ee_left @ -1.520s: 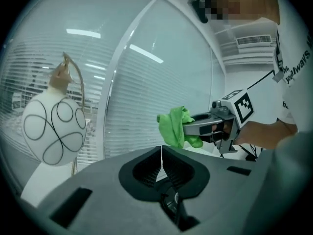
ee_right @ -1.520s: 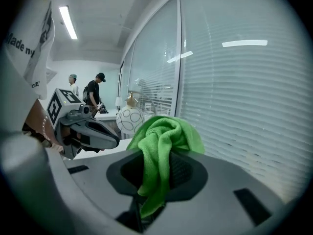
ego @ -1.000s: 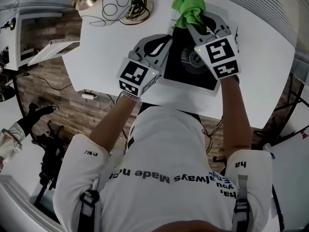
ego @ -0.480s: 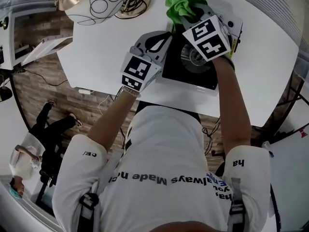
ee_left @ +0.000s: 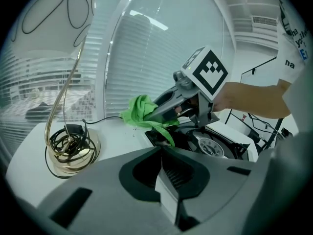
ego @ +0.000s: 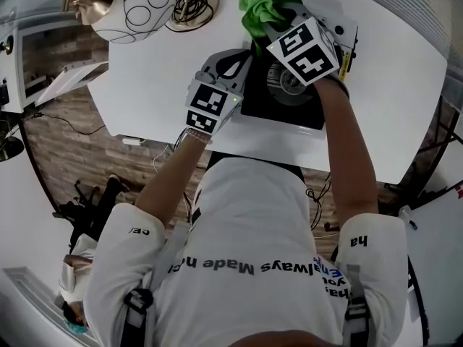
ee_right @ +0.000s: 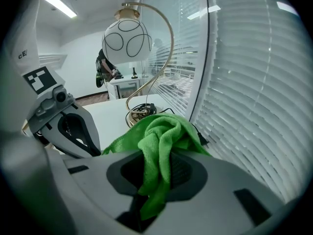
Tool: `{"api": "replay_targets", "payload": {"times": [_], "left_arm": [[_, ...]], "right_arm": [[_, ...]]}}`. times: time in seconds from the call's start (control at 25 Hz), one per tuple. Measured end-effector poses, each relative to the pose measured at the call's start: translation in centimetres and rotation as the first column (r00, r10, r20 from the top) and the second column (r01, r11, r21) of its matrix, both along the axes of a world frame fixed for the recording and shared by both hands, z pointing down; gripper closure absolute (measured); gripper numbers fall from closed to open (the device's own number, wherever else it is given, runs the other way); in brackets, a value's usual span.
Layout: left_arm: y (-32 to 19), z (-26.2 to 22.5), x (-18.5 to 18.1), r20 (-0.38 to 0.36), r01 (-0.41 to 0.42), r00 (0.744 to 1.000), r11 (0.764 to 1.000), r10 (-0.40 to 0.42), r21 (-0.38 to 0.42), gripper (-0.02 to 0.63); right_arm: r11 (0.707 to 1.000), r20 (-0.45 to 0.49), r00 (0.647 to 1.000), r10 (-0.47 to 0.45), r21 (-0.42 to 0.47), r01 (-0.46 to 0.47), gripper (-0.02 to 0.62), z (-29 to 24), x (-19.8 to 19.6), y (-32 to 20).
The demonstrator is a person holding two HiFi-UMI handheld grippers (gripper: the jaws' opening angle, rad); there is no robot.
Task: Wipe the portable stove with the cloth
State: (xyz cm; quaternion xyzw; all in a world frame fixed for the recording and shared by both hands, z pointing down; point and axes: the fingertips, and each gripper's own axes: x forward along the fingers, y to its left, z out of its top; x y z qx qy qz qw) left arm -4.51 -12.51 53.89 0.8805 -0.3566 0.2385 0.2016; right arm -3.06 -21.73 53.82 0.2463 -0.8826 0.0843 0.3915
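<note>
The portable stove (ego: 293, 113) is black-topped with a round burner (ego: 284, 82) and stands on the white table (ego: 405, 78). My right gripper (ego: 278, 22) is shut on the green cloth (ego: 259, 4), which bunches over the stove's far left corner. In the right gripper view the cloth (ee_right: 161, 136) hangs folded between the jaws of that gripper (ee_right: 157, 156). My left gripper (ego: 241, 58) is shut on nothing and rests against the stove's left edge. The left gripper view shows its jaws (ee_left: 163, 150) closed, with the cloth (ee_left: 141, 112) and burner (ee_left: 211, 148) beyond.
A lamp with a white globe (ego: 139, 7) stands at the table's far left, its gold base holding a coiled cable (ego: 189, 1). A window blind (ee_right: 254, 82) runs close behind the stove. The table's near edge is by my body.
My right gripper has carried the cloth leftward across the stove toward its far left corner. The left gripper stays at the stove's left edge.
</note>
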Motion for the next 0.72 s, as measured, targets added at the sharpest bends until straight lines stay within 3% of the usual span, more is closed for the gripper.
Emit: {"api": "replay_targets", "payload": {"times": [0.72], "left_arm": [[0.0,0.2,0.1,0.104,-0.027,0.994,1.0,0.027,-0.002,0.595]], "right_arm": [[0.999,-0.046,0.999,0.026,-0.017,-0.027,0.522,0.1,5.0,0.3]]}}
